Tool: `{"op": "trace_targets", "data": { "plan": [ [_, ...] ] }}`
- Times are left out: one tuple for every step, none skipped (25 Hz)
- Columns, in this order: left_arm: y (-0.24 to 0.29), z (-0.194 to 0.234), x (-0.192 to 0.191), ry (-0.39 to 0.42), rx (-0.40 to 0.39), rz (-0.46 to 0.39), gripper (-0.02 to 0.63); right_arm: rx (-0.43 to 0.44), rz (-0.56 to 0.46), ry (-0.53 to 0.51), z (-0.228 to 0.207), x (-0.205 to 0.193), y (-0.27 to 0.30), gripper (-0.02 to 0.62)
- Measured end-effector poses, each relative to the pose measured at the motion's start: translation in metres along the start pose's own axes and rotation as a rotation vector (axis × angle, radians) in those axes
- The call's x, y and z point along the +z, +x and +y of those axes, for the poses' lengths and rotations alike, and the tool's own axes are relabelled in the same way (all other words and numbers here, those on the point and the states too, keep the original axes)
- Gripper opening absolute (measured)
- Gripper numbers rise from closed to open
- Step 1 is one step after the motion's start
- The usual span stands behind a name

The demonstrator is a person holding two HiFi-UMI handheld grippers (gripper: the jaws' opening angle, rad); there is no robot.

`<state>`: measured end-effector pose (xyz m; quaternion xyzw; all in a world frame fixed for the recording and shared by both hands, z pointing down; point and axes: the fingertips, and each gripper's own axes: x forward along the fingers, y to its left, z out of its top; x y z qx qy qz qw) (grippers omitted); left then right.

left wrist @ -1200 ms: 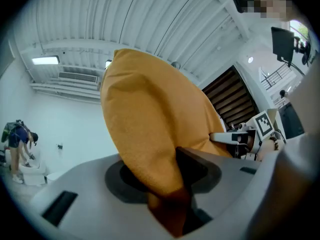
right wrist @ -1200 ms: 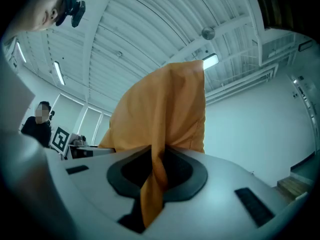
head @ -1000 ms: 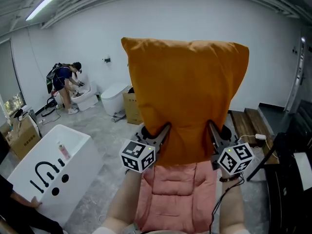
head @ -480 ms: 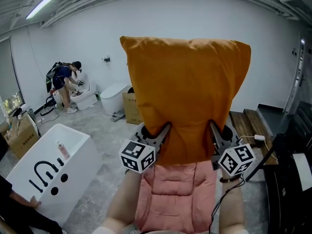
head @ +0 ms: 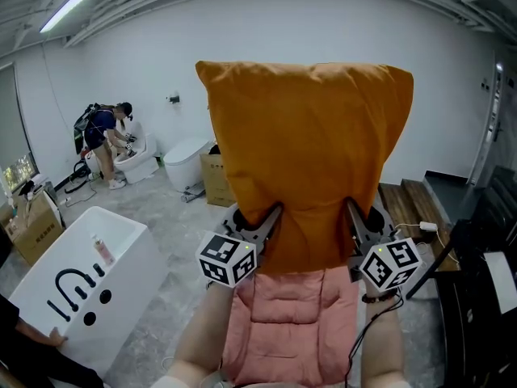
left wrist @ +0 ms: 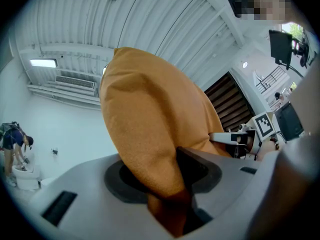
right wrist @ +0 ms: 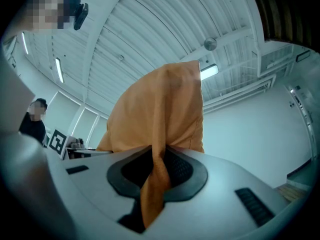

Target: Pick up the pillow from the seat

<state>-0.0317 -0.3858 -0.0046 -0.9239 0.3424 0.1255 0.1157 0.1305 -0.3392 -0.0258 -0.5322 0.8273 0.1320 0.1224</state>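
A large orange pillow (head: 307,152) hangs upright in the air above a pink cushioned seat (head: 292,322). My left gripper (head: 271,214) is shut on the pillow's lower left edge, and my right gripper (head: 352,212) is shut on its lower right edge. In the left gripper view the orange pillow (left wrist: 150,134) bulges out from between the jaws. The right gripper view shows a thin fold of the pillow (right wrist: 160,134) pinched between the jaws. The pillow hides the seat's back and the fingertips.
A white tub-like box (head: 89,273) with black marks stands at the left. Behind it a person (head: 105,132) bends over a white toilet (head: 133,164); a second toilet (head: 186,164) and a cardboard box (head: 216,180) stand near the wall. Wooden boards (head: 412,204) and dark equipment lie at right.
The pillow has shifted a touch higher and to the left in the head view; both grippers keep their hold.
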Motion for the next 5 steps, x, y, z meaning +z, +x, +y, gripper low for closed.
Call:
{"op": "trace_targets", "data": {
  "plan": [
    [-0.0001, -0.0001, -0.0002, -0.002, 0.000, 0.000, 0.184, -0.001, 0.002, 0.000, 0.0001, 0.0002, -0.0001, 0.067],
    [-0.0005, -0.0001, -0.0005, -0.004, 0.000, 0.000, 0.186, -0.003, 0.005, 0.000, 0.0005, 0.0002, -0.0001, 0.067],
    [-0.0009, 0.0002, -0.0007, -0.006, 0.000, -0.001, 0.186, -0.003, 0.007, -0.001, 0.0010, 0.0002, 0.0000, 0.067],
    [-0.0014, 0.0006, -0.0009, -0.008, 0.001, -0.003, 0.186, -0.004, 0.008, -0.002, 0.0015, 0.0002, 0.0003, 0.067],
    [-0.0019, 0.0011, -0.0010, -0.009, 0.002, -0.005, 0.186, -0.005, 0.009, -0.003, 0.0021, 0.0003, 0.0008, 0.067]
  ]
}}
